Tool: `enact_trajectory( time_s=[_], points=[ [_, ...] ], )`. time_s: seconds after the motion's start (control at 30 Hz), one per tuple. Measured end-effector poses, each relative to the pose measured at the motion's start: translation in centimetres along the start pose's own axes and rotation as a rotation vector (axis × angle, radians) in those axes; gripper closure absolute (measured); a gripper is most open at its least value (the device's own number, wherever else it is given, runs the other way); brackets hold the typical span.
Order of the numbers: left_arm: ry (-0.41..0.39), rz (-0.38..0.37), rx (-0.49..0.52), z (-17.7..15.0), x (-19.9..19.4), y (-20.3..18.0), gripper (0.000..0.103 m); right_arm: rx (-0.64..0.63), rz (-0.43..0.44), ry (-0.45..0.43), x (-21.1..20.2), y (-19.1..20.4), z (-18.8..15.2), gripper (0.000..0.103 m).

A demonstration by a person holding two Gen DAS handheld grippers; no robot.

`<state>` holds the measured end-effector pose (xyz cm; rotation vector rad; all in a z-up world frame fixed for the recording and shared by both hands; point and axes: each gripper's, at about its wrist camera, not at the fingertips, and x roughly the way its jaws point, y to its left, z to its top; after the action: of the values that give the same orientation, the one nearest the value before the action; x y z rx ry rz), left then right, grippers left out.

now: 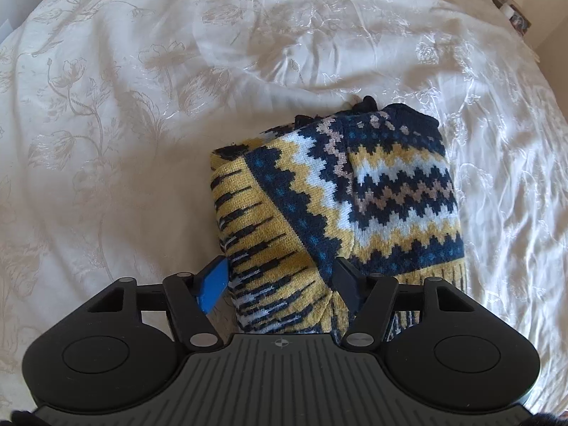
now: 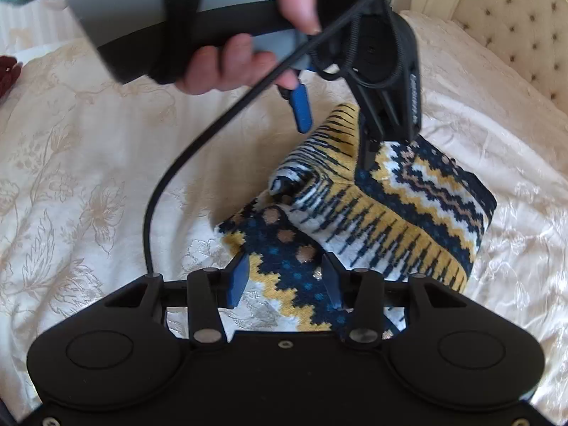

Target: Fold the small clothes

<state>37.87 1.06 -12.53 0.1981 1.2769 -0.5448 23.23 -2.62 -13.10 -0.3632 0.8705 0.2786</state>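
Note:
A small knitted sweater (image 1: 355, 191), navy, mustard and white zigzag, lies folded into a bundle on the bed. My left gripper (image 1: 280, 277) is open, its jaws either side of the bundle's near yellow striped edge. In the right wrist view the sweater (image 2: 383, 213) lies ahead, and my right gripper (image 2: 284, 280) is open over its near navy dotted corner. The left gripper (image 2: 333, 135) also shows there from outside, held by a hand (image 2: 230, 60) above the sweater's far end, jaws apart.
The bed is covered by a cream floral bedspread (image 1: 124, 124). A tufted cream headboard (image 2: 514, 28) stands at the right wrist view's far right. A black cable (image 2: 170, 184) hangs from the left gripper. A dark red item (image 2: 7, 74) lies at the far left edge.

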Motion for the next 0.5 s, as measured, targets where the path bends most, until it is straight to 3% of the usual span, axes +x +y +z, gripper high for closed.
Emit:
enact_trajectory(
  time_s=[0.2,0.27,0.3,0.33,0.4,0.5],
  points=[
    [0.025,0.009,-0.032,0.3,1.4,0.1,0.054,-0.206,-0.085,0.021,2.0,2.6,-0.3,0.043],
    [0.015,-0.005,-0.045,0.3,1.5,0.2,0.076,-0.218,-0.099,0.023,2.3,2.7,-0.4,0.044],
    [0.004,0.004,-0.045,0.3,1.3,0.1,0.080,-0.204,-0.102,0.021,2.3,2.5,-0.4,0.053],
    [-0.013,0.018,-0.028,0.3,0.9,-0.2,0.088,-0.168,-0.092,0.027,2.2,2.1,-0.3,0.088],
    [-0.048,0.026,0.010,0.3,-0.3,-0.7,0.090,-0.036,-0.053,0.017,1.3,0.4,0.1,0.092],
    [-0.109,0.017,0.017,0.4,-2.4,-0.5,0.090,0.094,-0.036,-0.078,-1.4,-1.3,0.9,0.092]
  ],
)
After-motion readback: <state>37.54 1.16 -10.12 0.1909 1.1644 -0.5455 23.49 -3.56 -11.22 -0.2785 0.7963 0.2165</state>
